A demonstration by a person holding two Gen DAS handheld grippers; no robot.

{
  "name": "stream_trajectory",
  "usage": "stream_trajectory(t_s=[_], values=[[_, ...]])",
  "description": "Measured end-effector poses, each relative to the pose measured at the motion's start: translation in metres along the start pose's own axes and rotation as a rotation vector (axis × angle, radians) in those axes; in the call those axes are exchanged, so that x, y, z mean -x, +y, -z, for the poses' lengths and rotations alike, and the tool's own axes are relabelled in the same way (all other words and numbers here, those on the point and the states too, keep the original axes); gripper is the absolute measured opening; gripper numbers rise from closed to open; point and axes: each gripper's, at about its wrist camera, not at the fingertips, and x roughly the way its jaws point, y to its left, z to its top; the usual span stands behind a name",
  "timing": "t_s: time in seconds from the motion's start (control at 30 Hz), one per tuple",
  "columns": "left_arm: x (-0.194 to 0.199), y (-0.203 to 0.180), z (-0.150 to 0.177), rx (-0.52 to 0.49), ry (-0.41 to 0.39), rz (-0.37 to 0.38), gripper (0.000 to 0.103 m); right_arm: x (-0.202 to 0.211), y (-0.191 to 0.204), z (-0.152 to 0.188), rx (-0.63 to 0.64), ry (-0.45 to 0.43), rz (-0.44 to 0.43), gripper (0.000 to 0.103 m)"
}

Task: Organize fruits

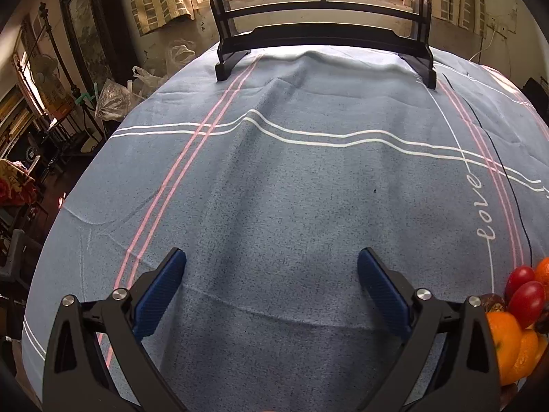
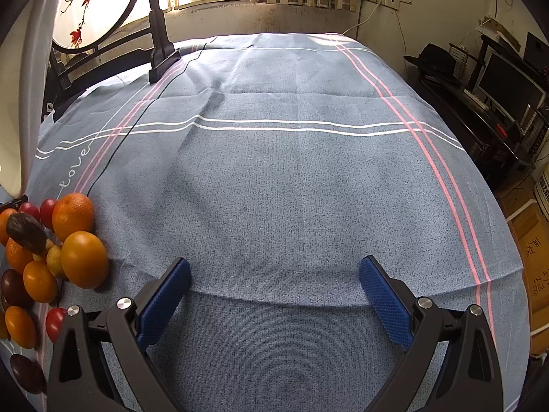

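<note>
Both claws stand wide open and empty: the left claw [image 1: 271, 267] and the right claw [image 2: 274, 274] each hover over bare cloth, blue pads spread well apart, nothing between them. This spread suits an approach to round fruit, judged as the step in hand; no fruit is yet gripped.

The fruit pile [image 2: 44, 254] lies between the two claws, at the left edge of the right wrist view and the right edge of the left wrist view. It holds oranges [image 2: 84, 259], small red tomatoes [image 2: 47, 207], smaller yellow fruits, and dark brown pieces [image 2: 25, 233] resting on top. The pieces touch one another in a loose heap, unsorted, so organizing appears to be at its start. In the left wrist view the red tomatoes [image 1: 526, 298] sit against an orange [image 1: 504, 336].

The heap rests on a surface [image 2: 291, 189] covered by a blue-grey cloth with white and pink stripes. A round painted screen on a dark stand [image 2: 161, 48] occupies the far edge, near the window. A thin black cord [image 2: 137, 116] runs across the cloth toward the fruit.

Risk, as a judgement: round fruit may roll when neighbours are lifted.
</note>
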Motion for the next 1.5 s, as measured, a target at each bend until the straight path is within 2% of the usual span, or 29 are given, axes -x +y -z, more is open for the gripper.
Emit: stream_trajectory(t_s=[0.23,0.57,0.7,1.07,1.23,1.37,1.5], values=[[0.006,-0.010,0.005,-0.051,-0.033,-0.019,0.098,0.000,0.000,0.000,0.000,0.000,0.000,0.100],[0.013,-0.013,0.006,-0.066,-0.042,0.012,0.098,0.000,0.000,0.000,0.000,0.000,0.000,0.100],[0.009,-0.017,0.008,-0.077,-0.020,0.042,0.098,0.000,0.000,0.000,0.000,0.000,0.000,0.100],[0.019,-0.023,0.012,-0.109,-0.055,0.044,0.098,0.001,0.001,0.000,0.000,0.000,0.000,0.100],[0.033,-0.021,0.008,-0.115,-0.104,0.063,0.098,0.001,0.000,0.000,0.000,0.000,0.000,0.100],[0.064,-0.025,0.007,-0.144,-0.228,0.090,0.098,0.000,0.000,0.000,0.000,-0.001,0.000,0.100],[0.088,-0.026,0.008,-0.157,-0.266,0.113,0.098,0.000,0.000,0.000,0.000,-0.001,0.001,0.100]])
